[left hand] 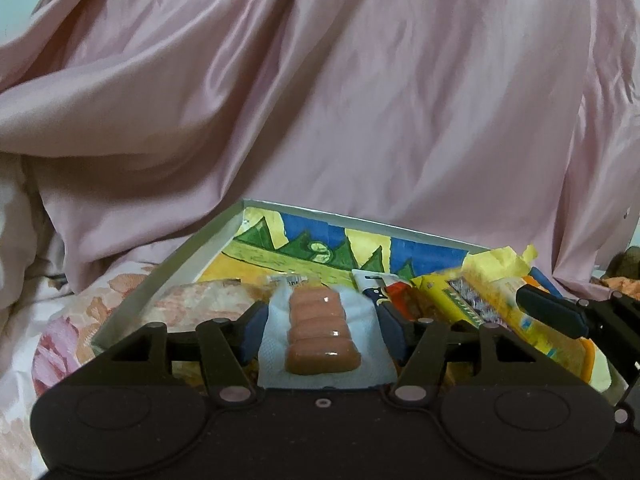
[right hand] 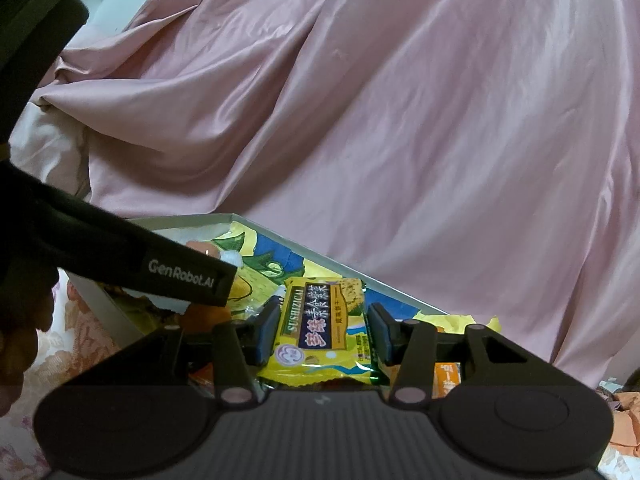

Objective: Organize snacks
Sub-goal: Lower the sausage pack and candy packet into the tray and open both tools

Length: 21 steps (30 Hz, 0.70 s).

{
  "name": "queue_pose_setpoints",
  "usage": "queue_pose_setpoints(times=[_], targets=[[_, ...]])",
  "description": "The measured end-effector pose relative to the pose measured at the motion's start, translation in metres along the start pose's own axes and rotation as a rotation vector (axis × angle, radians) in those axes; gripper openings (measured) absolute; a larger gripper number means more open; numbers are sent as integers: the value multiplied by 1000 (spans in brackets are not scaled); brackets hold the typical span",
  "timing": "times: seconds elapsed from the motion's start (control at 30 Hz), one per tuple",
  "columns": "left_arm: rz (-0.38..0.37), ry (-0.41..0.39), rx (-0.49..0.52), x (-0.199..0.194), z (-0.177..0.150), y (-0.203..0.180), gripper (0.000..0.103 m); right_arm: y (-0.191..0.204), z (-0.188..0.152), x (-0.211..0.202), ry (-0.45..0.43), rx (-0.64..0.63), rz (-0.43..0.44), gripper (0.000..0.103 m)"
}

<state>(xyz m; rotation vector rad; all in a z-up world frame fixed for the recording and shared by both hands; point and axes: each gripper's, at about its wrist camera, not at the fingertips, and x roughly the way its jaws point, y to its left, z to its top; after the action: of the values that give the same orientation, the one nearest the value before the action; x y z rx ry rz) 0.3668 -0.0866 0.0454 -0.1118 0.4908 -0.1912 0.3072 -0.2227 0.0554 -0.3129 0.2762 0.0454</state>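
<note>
The box [left hand: 208, 248] floor is largely hidden by snacks, and pink fabric [left hand: 360, 100] blocks everything beyond. The sausage pack [left hand: 322, 332] is gripped in the left gripper [left hand: 320, 330] jaws above the box. The yellow snack packet [right hand: 324, 328] is clamped in the right gripper [right hand: 324, 332] jaws, its near end cut off.

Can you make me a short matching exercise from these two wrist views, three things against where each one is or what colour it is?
Things:
1. sausage pack
2. yellow snack packet
3. satin sheet

Descriptions:
A. pink, draped behind the box
B. between the left gripper's fingers
C. between the right gripper's fingers

Pairs: 1-B, 2-C, 3-A
</note>
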Motion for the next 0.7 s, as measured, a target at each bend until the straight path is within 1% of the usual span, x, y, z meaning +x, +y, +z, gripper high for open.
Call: queue_pose_setpoints(times=[0.1, 0.17, 0.33, 0.43, 0.5, 0.63, 0.7], targets=[[-1, -11, -14, 0, 1, 1, 63, 0, 1, 0, -5, 6, -3, 54], [-6, -20, -16, -3, 2, 1, 66, 0, 2, 1, -6, 7, -1, 55], [-5, -49, -30, -14, 7, 1, 77, -2, 3, -4, -11, 13, -4, 64], [1, -65, -38, -22, 11, 2, 84, -4, 4, -11, -20, 16, -11, 71], [6, -71, -42, -27, 13, 3, 86, -7, 7, -16, -28, 22, -18, 76], [23, -94, -49, -41, 17, 6, 98, -15, 13, -27, -41, 52, -26, 82], [30, -108, -52, -49, 19, 7, 100, -20, 16, -33, -48, 68, -27, 86]])
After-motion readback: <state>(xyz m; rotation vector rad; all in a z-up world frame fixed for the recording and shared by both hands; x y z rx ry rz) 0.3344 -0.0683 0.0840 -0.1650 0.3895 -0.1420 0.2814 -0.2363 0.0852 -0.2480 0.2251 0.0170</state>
